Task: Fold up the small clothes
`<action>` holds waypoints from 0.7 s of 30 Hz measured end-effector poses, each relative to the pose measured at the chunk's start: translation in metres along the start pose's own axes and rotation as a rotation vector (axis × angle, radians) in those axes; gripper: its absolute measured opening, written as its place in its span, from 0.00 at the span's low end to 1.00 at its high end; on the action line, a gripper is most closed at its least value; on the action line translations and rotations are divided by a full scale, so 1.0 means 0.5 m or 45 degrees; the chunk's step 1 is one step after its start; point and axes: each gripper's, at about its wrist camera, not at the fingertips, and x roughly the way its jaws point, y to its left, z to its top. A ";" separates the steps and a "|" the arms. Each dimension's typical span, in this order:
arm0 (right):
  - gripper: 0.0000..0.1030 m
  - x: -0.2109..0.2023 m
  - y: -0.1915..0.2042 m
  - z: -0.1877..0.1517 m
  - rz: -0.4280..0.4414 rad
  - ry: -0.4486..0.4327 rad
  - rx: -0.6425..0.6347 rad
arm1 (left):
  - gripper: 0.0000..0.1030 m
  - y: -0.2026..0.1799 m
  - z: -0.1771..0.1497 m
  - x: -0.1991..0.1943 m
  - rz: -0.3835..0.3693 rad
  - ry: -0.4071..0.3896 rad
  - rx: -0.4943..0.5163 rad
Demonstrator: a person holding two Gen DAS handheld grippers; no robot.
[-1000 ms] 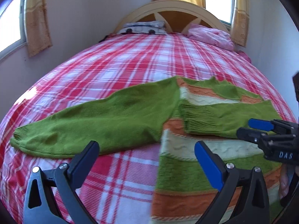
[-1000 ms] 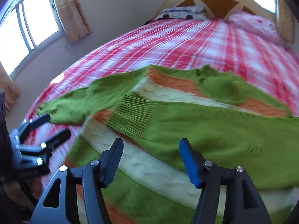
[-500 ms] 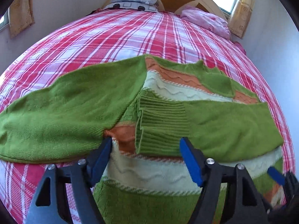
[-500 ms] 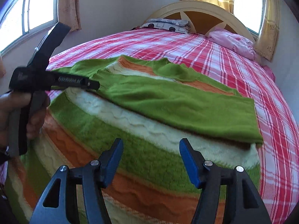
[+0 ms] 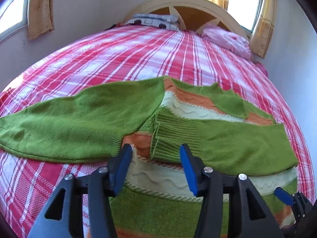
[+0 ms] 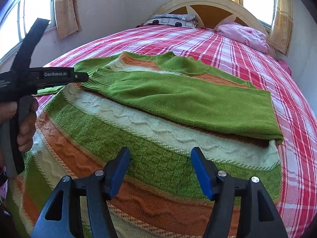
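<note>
A knitted sweater point(image 5: 170, 178) in green, orange and cream stripes lies flat on the bed. Its left sleeve point(image 5: 75, 127) is spread out sideways, and the other sleeve point(image 6: 178, 97) is folded across the chest. My left gripper point(image 5: 156, 165) hovers just short of the folded sleeve's ribbed cuff point(image 5: 168, 138). Its jaws are closing, with knit showing between the blue pads but not pressed. In the right wrist view the left gripper point(image 6: 79, 77) points at that cuff. My right gripper point(image 6: 159, 169) stands open above the green band of the body, its jaws opening slightly. Nothing is held.
A red and white plaid bedspread point(image 5: 138, 55) covers the bed. A patterned pillow point(image 6: 172, 19) and a pink pillow point(image 6: 243, 33) lie by the wooden headboard point(image 6: 214, 10). Curtained windows flank it. A person's hand point(image 6: 25, 127) holds the left gripper's handle.
My left gripper has shifted from the spread sleeve toward the folded sleeve's cuff, and its jaws have narrowed. My right gripper has swung from the folded sleeve to the sweater's lower body.
</note>
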 end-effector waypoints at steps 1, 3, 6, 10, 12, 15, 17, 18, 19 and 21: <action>0.64 0.001 0.000 0.000 -0.003 0.001 -0.001 | 0.52 -0.011 0.000 0.000 -0.035 0.005 0.019; 0.65 0.000 0.001 -0.001 -0.006 0.001 -0.003 | 0.52 -0.034 -0.003 0.013 -0.062 0.052 0.061; 0.65 -0.001 0.002 -0.002 -0.011 -0.005 -0.001 | 0.52 -0.046 -0.002 0.049 -0.009 0.110 0.083; 0.66 -0.003 0.003 -0.004 -0.025 -0.013 -0.001 | 0.52 -0.029 -0.002 0.075 0.042 0.129 0.033; 0.66 -0.002 0.003 -0.004 -0.028 -0.013 -0.002 | 0.52 -0.025 -0.002 0.074 0.024 0.132 0.024; 0.66 -0.002 0.003 -0.004 -0.028 -0.013 0.001 | 0.18 -0.024 0.003 0.077 -0.007 0.121 0.051; 0.66 -0.002 0.003 -0.004 -0.028 -0.013 0.002 | 0.11 -0.024 0.002 0.072 -0.053 0.113 0.054; 0.66 -0.002 0.002 -0.004 -0.026 -0.014 0.004 | 0.10 -0.028 0.002 0.068 -0.056 0.103 0.063; 0.66 -0.002 0.003 -0.004 -0.026 -0.013 0.004 | 0.10 -0.030 0.004 0.062 -0.060 0.090 0.075; 0.67 -0.001 0.001 -0.006 -0.022 -0.013 0.014 | 0.10 -0.025 0.010 0.043 -0.070 0.060 0.076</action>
